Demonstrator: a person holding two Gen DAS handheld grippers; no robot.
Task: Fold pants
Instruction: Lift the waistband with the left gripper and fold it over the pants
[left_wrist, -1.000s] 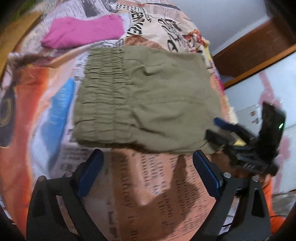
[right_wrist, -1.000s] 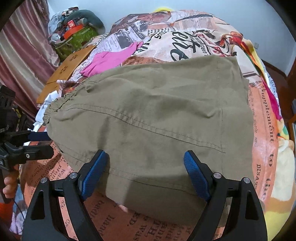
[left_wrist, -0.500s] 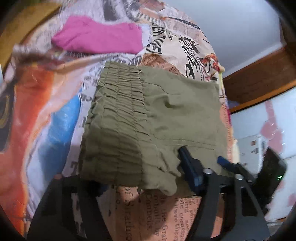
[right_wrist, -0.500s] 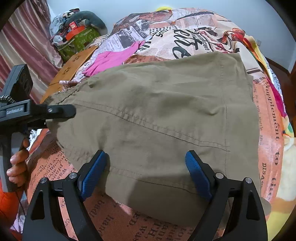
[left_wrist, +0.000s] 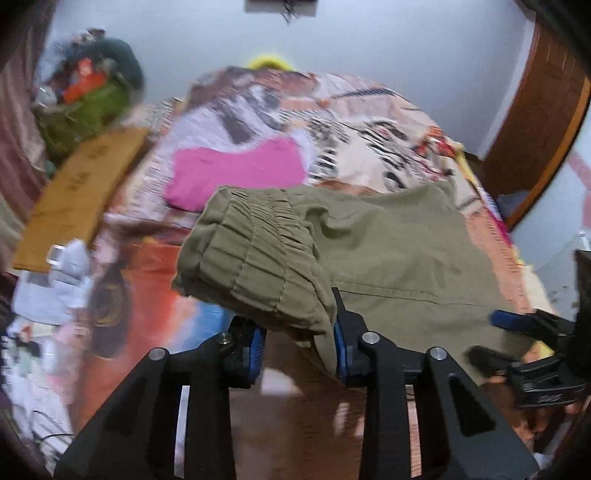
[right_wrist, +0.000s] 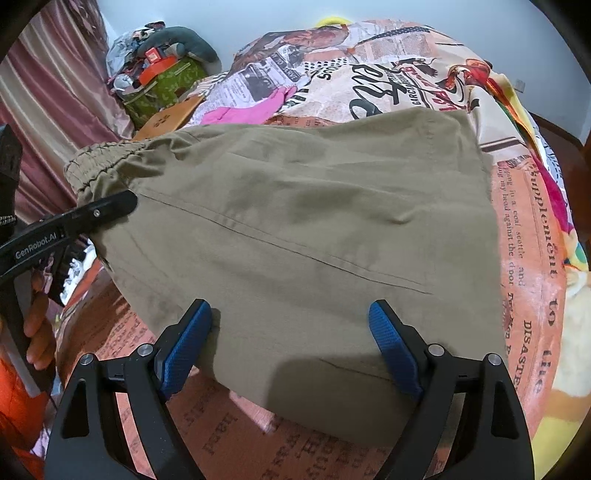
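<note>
Olive pants (left_wrist: 388, 251) lie folded on a bed with a newspaper-print sheet (left_wrist: 354, 122). My left gripper (left_wrist: 297, 332) grips the near corner of the gathered waistband (left_wrist: 255, 254). Its jaws are closing with that fabric pinched between the blue pads, and the corner is lifted off the sheet. In the right wrist view the pants (right_wrist: 295, 221) fill the middle, and the left gripper's finger (right_wrist: 110, 206) touches their left edge. My right gripper (right_wrist: 290, 325) stands open over the near edge of the pants, a pad on each side and nothing pinched. It also shows at the right in the left wrist view (left_wrist: 487, 336).
A pink garment (left_wrist: 236, 173) lies folded beyond the pants. A cardboard sheet (left_wrist: 81, 195) and a green bag piled with clutter (left_wrist: 85, 107) sit at the far left by a curtain. A wooden door frame (left_wrist: 546, 129) stands on the right. A person's hand (right_wrist: 37, 325) holds the left gripper.
My left gripper went from open in front of the pants to closed on the waistband corner, then rose and tilted up, lifting the fabric. The right gripper stayed put.
</note>
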